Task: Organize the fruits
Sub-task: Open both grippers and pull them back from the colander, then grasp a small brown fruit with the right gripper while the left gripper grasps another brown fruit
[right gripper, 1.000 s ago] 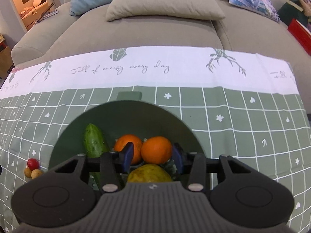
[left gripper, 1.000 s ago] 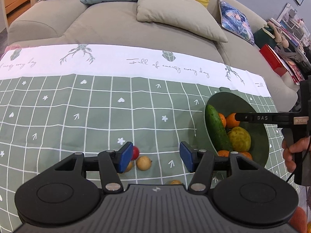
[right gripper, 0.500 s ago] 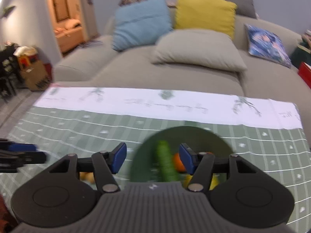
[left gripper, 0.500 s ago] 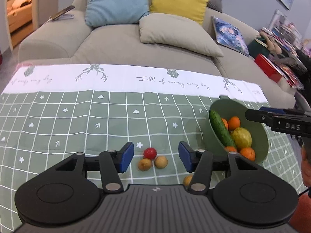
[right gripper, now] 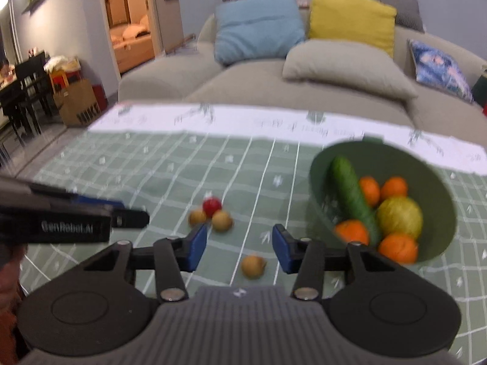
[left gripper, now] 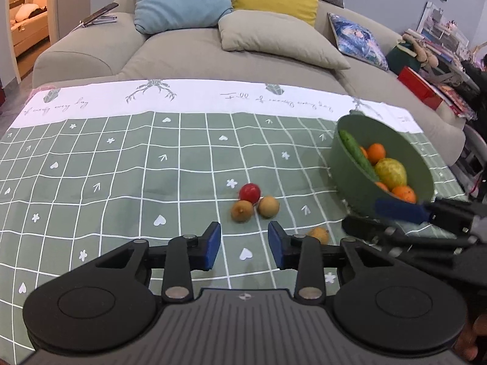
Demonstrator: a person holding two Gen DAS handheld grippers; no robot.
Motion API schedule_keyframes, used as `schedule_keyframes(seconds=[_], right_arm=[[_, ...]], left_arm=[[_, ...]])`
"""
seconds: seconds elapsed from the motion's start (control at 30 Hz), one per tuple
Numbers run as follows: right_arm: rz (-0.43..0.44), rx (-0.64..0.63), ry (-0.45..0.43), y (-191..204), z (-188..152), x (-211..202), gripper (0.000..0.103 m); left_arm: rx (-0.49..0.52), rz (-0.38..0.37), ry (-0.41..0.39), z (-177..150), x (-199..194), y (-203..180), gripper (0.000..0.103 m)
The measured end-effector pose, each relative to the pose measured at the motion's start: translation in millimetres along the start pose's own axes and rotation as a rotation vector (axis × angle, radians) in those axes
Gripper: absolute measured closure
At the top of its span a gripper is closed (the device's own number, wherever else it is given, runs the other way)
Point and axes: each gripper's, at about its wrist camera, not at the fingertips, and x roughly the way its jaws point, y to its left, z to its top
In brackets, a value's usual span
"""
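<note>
Left wrist view: left gripper (left gripper: 244, 248) jaws just narrowed, nothing clamped; three small fruits (left gripper: 254, 203) clustered ahead; green bowl (left gripper: 350, 170) of fruit seen right; right gripper (right gripper: 239, 248) likewise narrowed, empty, lone brown fruit (right gripper: 253, 266) beneath.

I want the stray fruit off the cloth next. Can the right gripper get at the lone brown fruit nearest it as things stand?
Probably yes. The lone brown fruit lies on bare cloth just ahead of the right gripper, whose open jaws hold nothing; the green bowl sits clear to one side.
</note>
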Motion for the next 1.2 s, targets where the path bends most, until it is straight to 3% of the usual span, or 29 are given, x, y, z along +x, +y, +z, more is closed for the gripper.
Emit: schedule_keyframes(seconds=[0.07, 0.23, 0.37, 0.63, 0.8, 0.9, 1.2], right_arm=[[-0.006, -0.005, 0.038, 1, -9, 11, 0.074], [-0.026, -0.015, 0.079, -4, -18, 33, 0.077], [-0.029, -0.017, 0.092, -10, -18, 44, 0.078], [-0.021, 0.01, 0.132, -20, -21, 64, 0.078], [-0.006, 0.03, 0.147, -23, -21, 75, 0.078], [0.004, 0.029, 0.152, -23, -20, 78, 0.08], [-0.003, 0.025, 0.104, -23, -8, 80, 0.08]], left_arm=[[0.008, 0.011, -0.011, -3, 4, -1, 0.066], [-0.002, 0.016, -0.037, -13, 15, 3, 0.069], [0.031, 0.022, -0.049, -15, 24, -1, 0.069], [0.037, 0.016, 0.002, -13, 46, 1, 0.069], [0.087, 0.043, -0.002, -11, 55, -3, 0.061], [0.084, 0.02, 0.001, -7, 61, -3, 0.06], [0.088, 0.015, 0.025, 4, 79, -3, 0.06]])
